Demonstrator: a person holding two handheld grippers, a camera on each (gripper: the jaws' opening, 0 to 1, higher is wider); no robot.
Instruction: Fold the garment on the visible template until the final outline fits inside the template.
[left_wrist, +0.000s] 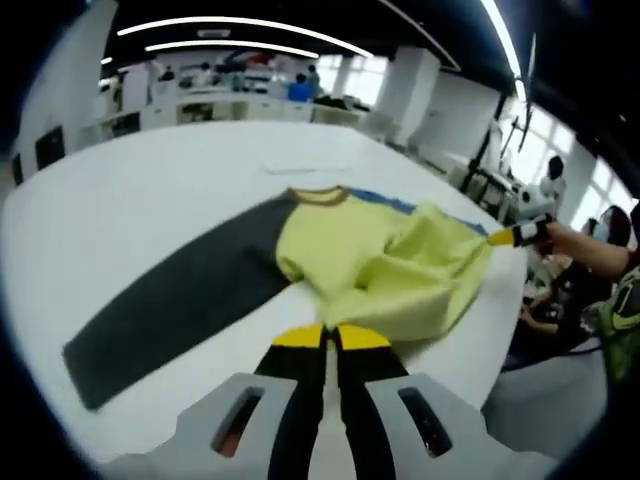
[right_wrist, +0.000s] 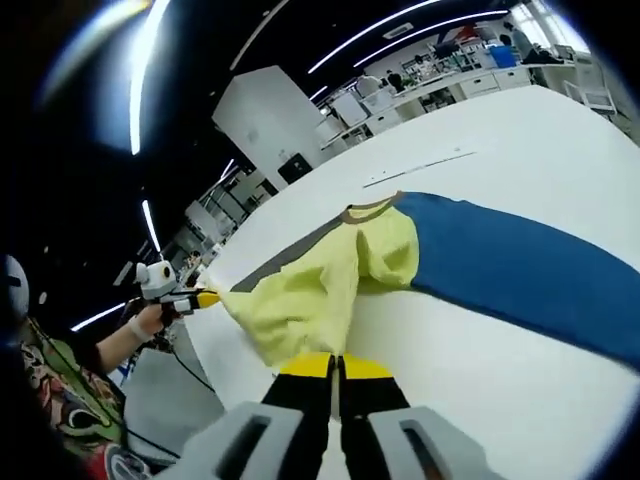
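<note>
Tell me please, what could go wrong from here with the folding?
1. Both grippers, left and right, pinch the yellow shirt by its edges; the cloth may slip out while lifted.
2. The shirt is bunched, so the fold may come out crooked.
3. The gray sleeve and blue sleeve lie spread wide on the white table.
</note>
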